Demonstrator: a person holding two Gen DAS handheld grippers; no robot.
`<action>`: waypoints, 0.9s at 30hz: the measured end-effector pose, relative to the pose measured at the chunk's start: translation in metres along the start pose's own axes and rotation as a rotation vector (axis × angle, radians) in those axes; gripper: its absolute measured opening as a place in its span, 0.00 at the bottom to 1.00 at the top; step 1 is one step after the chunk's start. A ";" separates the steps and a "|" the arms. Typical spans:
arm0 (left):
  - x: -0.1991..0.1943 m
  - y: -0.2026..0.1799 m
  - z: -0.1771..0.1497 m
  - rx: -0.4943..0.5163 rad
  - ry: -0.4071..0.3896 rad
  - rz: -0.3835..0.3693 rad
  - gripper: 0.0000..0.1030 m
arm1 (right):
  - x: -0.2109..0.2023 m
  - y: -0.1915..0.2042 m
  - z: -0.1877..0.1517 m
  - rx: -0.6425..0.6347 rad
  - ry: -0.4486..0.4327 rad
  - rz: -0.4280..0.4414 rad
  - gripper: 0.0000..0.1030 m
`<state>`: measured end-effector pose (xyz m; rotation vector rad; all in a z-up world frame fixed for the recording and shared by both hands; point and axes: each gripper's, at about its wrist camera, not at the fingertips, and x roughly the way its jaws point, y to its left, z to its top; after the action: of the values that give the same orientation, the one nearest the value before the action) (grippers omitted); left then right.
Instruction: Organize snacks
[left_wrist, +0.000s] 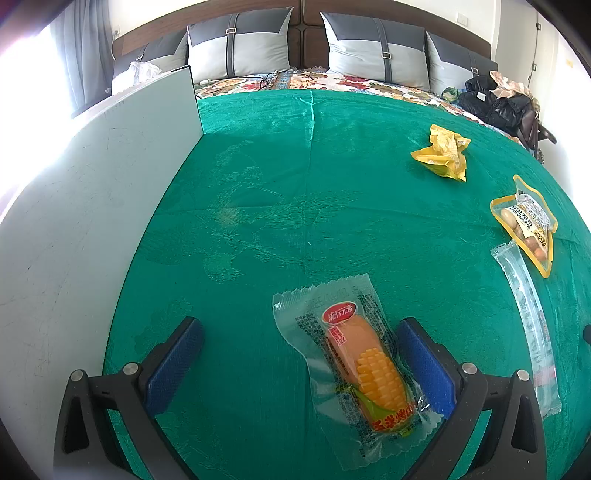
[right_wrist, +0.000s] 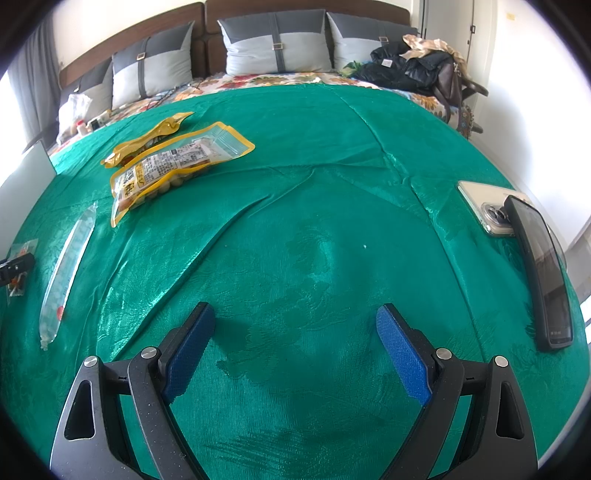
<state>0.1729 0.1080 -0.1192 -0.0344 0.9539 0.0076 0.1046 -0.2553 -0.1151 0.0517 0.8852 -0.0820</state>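
The left gripper (left_wrist: 299, 373) has its blue-padded fingers spread wide, and the clear plastic corn-sausage packet (left_wrist: 364, 373) lies flat on the green bedspread (left_wrist: 258, 184) against the right-hand pad. Closing off-centre could pinch only slippery film or bunch the cloth. The right gripper (right_wrist: 295, 350), also wide open, holds nothing.

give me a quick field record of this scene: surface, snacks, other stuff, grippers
surface: green cloth over a bed
snacks: corn sausage pack; nut bag; crumpled yellow wrapper; long clear stick pack
white board: left of the cloth
phones: two at the right edge
left gripper: open, corn sausage pack between its fingers, beside the right pad, not clamped
right gripper: open over bare cloth
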 end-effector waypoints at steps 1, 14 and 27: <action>0.000 0.000 0.000 0.000 0.000 0.000 1.00 | 0.000 0.000 0.000 0.000 0.000 0.000 0.89; 0.000 0.000 0.000 0.000 0.000 0.000 1.00 | -0.036 0.083 0.017 -0.075 -0.010 0.265 0.87; 0.001 0.000 0.000 -0.001 0.000 -0.001 1.00 | 0.019 0.197 0.028 -0.270 0.133 0.236 0.87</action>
<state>0.1734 0.1080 -0.1198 -0.0359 0.9534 0.0073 0.1566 -0.0619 -0.1097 -0.0917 1.0098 0.2644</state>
